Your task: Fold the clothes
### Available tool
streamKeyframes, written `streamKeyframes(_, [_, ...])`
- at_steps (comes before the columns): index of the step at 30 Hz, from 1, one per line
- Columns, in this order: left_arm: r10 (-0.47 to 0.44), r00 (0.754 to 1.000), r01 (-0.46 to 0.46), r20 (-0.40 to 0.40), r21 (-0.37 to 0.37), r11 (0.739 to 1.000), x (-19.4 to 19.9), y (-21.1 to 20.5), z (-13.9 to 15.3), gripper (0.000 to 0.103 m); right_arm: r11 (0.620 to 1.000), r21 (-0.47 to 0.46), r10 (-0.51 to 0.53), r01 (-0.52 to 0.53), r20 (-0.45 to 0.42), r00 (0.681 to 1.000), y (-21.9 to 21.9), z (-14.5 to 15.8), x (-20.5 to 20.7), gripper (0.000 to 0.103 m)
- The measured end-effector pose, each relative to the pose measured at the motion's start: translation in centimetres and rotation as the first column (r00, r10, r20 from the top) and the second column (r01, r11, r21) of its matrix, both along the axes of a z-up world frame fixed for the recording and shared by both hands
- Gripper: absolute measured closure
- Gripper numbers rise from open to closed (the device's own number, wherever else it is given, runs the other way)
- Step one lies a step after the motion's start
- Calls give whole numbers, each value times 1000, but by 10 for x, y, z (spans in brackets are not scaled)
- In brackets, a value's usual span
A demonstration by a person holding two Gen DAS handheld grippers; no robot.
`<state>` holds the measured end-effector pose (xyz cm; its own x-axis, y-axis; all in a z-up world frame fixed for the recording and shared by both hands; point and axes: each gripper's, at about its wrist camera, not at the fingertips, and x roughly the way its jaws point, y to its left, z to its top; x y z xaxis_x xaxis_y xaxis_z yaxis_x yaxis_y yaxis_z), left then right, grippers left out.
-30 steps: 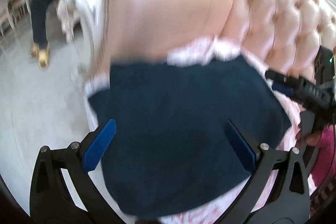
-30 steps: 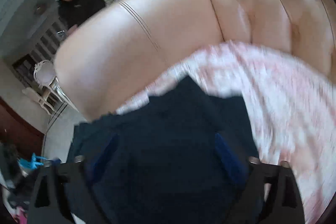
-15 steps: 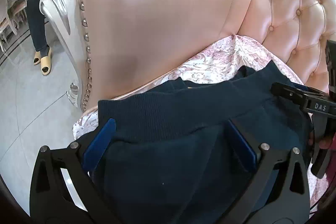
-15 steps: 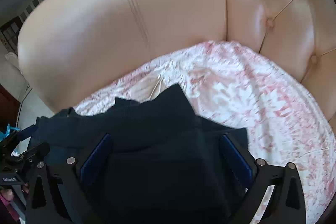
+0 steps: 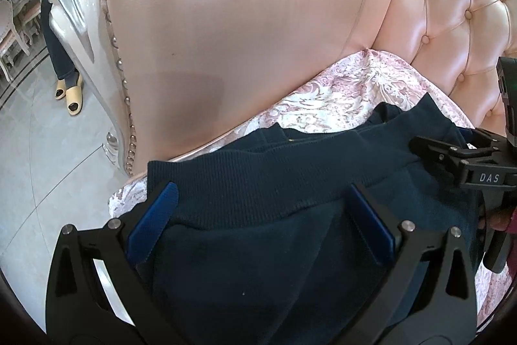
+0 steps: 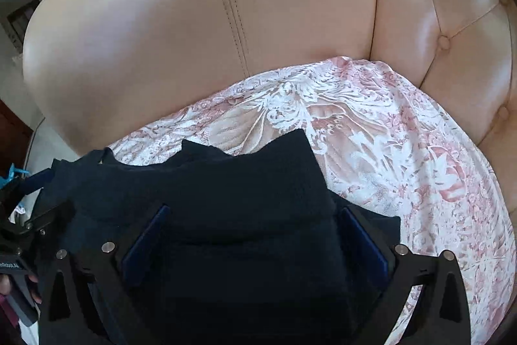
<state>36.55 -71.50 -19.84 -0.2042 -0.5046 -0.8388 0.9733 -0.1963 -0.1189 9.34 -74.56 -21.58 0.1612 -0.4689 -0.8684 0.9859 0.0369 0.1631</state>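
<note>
A dark navy garment (image 5: 290, 264) with a ribbed band lies bunched on the pink floral seat cover (image 5: 339, 99) of a sofa, close to the armrest. My left gripper (image 5: 263, 209) is open, its blue pads wide apart on either side of the navy cloth. The right gripper (image 6: 255, 215) is open too and straddles the same garment (image 6: 242, 173) from the other end. The right gripper's black body (image 5: 468, 170) also shows at the right of the left wrist view. How the cloth lies under the fingers is hidden.
A padded pink leather armrest (image 5: 242, 31) rises just beyond the garment, and the tufted backrest (image 5: 458, 5) stands to the right. Bare floral seat cover (image 6: 404, 151) stretches right of the garment. A person's legs in yellow slippers (image 5: 69, 92) stand on the tiled floor at far left.
Both grippers came down and forward with the navy garment toward the seat beside the armrest. The cloth now rests on the floral cover, and the motion blur is gone.
</note>
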Motion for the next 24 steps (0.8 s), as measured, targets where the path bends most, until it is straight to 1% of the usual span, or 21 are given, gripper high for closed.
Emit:
streamKeyframes(4, [0,1000,0,-4,0,1000,1,0,0,0,1000,-8,-5,5,9,1000,1,0,-2,0])
streamKeyframes(7, [-3,1000,3,-3,11,1000,1,-1,0,0,999,-21,-48,48,3,999,7,4,-7,0])
streamKeyframes(9, [-5,1000,5,-9,16,1000,2,-2,0,0,995,-50,-91,91,14,996,18,13,-14,0])
streamKeyframes(11, [-13,999,14,-35,15,1000,8,4,6,0,990,-89,-111,113,25,993,34,26,-17,0])
streamKeyframes(13, [-28,997,28,-65,-4,1000,16,15,16,0,984,-141,-103,112,70,992,62,43,-12,0])
streamKeyframes(14, [-31,998,30,-59,-6,1000,19,20,17,0,986,-145,-75,83,58,995,74,45,-3,0])
streamKeyframes(15, [-32,998,32,-47,-7,999,22,26,16,0,988,-148,-36,38,16,999,85,46,10,0])
streamKeyframes(17, [-35,999,35,-23,-9,999,28,36,15,0,990,-137,8,-16,-60,998,100,40,29,0])
streamKeyframes(19, [-29,999,29,-32,4,1000,34,41,9,0,996,-83,2,-10,-93,996,112,20,31,0])
streamKeyframes(20, [-23,999,24,-46,9,1000,38,42,7,0,997,-73,-11,5,-79,997,117,13,28,0])
streamKeyframes(22, [-23,998,23,-50,9,1000,40,44,6,0,995,-101,-20,18,-20,1000,125,8,19,0])
streamKeyframes(24, [-27,998,27,-48,10,1000,40,45,7,0,995,-93,-39,37,-23,999,125,12,19,0])
